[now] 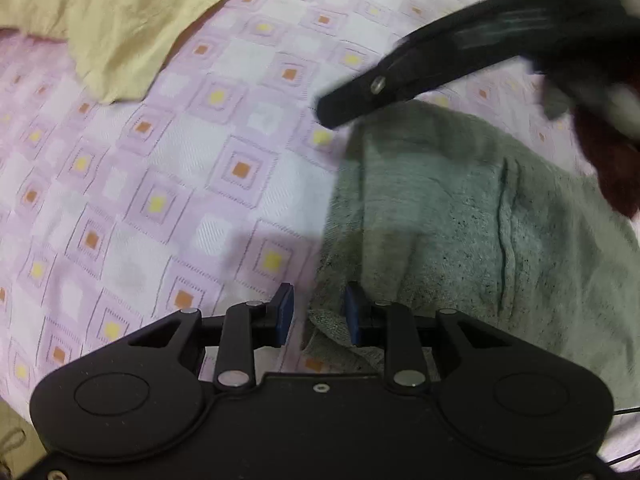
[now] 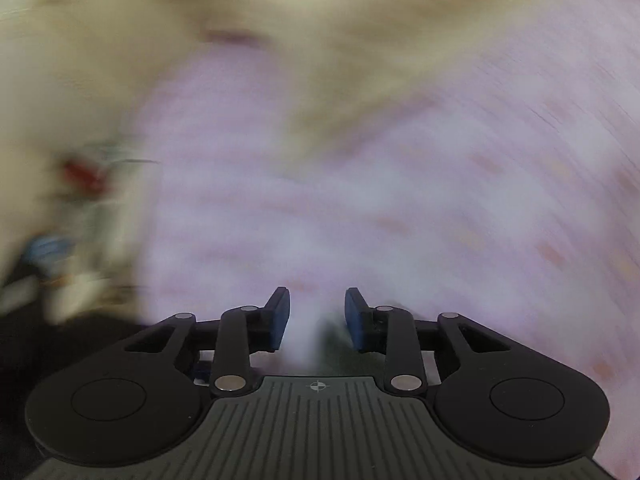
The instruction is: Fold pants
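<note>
Grey pants lie folded on a pink checked bedsheet, at the right of the left wrist view. My left gripper is open, its blue pads standing either side of the pants' near left edge, gripping nothing. My right gripper shows as a blurred black arm above the pants' far edge. In the right wrist view my right gripper is open and empty over the sheet; that view is smeared by motion.
A crumpled beige cloth lies at the far left of the bed and shows blurred in the right wrist view. A dark red sleeve is at the right edge. Blurred clutter lies left of the bed.
</note>
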A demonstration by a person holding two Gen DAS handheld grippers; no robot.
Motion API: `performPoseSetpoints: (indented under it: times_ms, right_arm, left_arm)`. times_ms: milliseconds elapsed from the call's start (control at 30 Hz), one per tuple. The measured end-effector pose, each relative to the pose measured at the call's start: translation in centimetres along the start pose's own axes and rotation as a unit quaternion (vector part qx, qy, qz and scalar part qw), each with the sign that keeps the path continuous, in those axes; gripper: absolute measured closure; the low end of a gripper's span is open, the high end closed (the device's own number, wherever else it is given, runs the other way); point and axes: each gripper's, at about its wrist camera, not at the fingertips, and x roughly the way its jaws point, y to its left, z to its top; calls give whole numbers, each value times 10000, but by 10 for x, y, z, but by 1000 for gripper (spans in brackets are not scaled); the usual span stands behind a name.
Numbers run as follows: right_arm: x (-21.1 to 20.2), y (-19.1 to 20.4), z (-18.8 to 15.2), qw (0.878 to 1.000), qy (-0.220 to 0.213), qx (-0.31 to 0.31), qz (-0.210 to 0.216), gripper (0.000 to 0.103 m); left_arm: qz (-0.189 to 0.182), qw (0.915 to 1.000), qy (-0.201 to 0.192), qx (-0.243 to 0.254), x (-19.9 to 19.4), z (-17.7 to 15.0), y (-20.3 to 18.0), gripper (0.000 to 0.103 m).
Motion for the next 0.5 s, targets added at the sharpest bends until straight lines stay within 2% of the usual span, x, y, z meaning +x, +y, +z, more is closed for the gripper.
performPoseSetpoints:
  times_ms: [33, 67, 167, 300, 333, 433, 500]
  right_arm:
    - [-5, 12, -1, 9995, -160, -201, 193, 78]
    - [-9, 21, -2, 9991, -265, -289, 187, 78]
    - [-19, 33, -13, 9979, -541, -210, -291, 78]
    - [-38, 32, -40, 9873, -831, 221, -1337, 78]
    - [-41, 33, -49, 9817, -799, 238, -1714, 78]
    - [-37, 42, -76, 9718, -472, 56, -2310, 78]
    - [-28, 49, -99, 9693, -143, 125, -2450, 78]
  left_arm:
    - [-18, 9999, -5, -118, -2, -1, 4, 68]
    - [-23, 9997, -35, -230, -3, -1, 8, 68]
    - [72, 9994, -112, -309, -13, 1, 20, 68]
    - [181, 9989, -320, -293, -29, 8, 33, 68]
    - [174, 9986, -399, -286, -35, 12, 34, 68]
    - [85, 9983, -555, -161, -36, 25, 28, 68]
    - [9, 9978, -653, 59, -37, 32, 19, 68]
